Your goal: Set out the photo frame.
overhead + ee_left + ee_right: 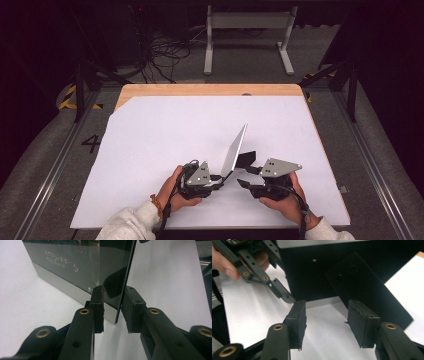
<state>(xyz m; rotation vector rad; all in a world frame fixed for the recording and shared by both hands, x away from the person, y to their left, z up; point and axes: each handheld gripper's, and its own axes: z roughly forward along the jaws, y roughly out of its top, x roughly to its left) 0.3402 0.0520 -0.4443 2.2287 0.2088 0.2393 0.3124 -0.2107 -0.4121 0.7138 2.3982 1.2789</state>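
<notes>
A thin silver-backed panel (pixel 235 150) with a dark glass front (pixel 75 262) stands tilted on the white table sheet (pixel 165 135), propped by a black stand (pixel 246 159). My left gripper (pixel 222 177) reaches its lower near corner. In the left gripper view that gripper (pixel 113 310) has the panel's edge between its jaws, with a narrow gap at the right pad (pixel 130 307). My right gripper (pixel 247 176) sits behind the panel. In its own view it (pixel 325 320) stands open with nothing between its jaws, facing the panel's black back (pixel 312 277) and the stand (pixel 367 287).
The sheet covers a wooden tabletop (pixel 200 90) whose far edge shows. Beyond the table lie grey floor, a white metal frame (pixel 247 35) and a tangle of cables (pixel 160 55). The left jaw (pixel 279 290) and a hand (pixel 227 265) appear in the right gripper view.
</notes>
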